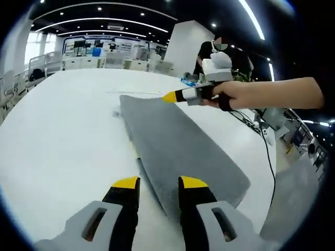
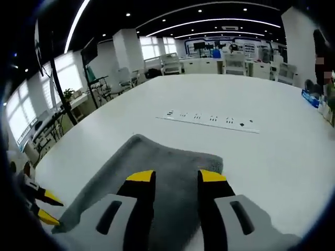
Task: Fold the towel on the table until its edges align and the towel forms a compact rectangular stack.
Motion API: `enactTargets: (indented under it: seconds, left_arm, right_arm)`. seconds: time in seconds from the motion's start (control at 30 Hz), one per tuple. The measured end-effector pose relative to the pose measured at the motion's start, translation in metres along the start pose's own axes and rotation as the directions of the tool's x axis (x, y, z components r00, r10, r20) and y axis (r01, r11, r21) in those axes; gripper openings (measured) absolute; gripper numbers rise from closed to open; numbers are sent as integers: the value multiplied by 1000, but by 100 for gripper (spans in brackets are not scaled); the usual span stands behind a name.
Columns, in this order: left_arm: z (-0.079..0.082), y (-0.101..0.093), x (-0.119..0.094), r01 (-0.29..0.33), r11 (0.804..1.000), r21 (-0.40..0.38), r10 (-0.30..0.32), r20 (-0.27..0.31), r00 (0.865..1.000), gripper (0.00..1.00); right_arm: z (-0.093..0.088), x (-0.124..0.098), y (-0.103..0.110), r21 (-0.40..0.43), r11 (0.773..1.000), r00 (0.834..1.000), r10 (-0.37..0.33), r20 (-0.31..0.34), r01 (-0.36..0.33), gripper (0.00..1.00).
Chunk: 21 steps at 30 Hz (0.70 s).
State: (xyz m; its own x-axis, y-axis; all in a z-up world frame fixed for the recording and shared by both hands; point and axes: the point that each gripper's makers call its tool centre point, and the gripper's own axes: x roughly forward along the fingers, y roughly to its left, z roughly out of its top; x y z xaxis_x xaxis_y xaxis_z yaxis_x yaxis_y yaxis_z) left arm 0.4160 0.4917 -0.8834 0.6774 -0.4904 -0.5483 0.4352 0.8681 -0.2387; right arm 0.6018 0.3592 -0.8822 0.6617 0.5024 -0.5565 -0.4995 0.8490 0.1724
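One grey towel (image 1: 180,151) lies folded as a long strip on the white table (image 1: 63,130), edges roughly lined up, with bare tabletop all around it. The left gripper (image 1: 159,184) hovers over the towel's near end, jaws apart, holding nothing. The right gripper (image 2: 175,177) hangs above the far end, jaws spread and empty. One power strip (image 2: 209,118) lies farther out, well apart from the towel.
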Motion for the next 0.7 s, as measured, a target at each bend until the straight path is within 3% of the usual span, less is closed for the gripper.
enactTargets:
  seconds: [0.33, 0.53, 0.7]
  left_arm:
    - [22, 23, 18, -6, 998, 67, 8, -21, 1000, 29]
    - [34, 36, 36, -20, 993, 116, 23, -26, 999, 28]
    - [34, 43, 47, -27, 992, 122, 32, -44, 999, 26]
  right_arm:
    - [-33, -31, -8, 38, 999, 999, -36, -27, 37, 33]
    - [-49, -49, -4, 58, 998, 999, -31, -31, 33, 33]
    - [-60, -62, 7, 63, 998, 999, -10, -37, 13, 32]
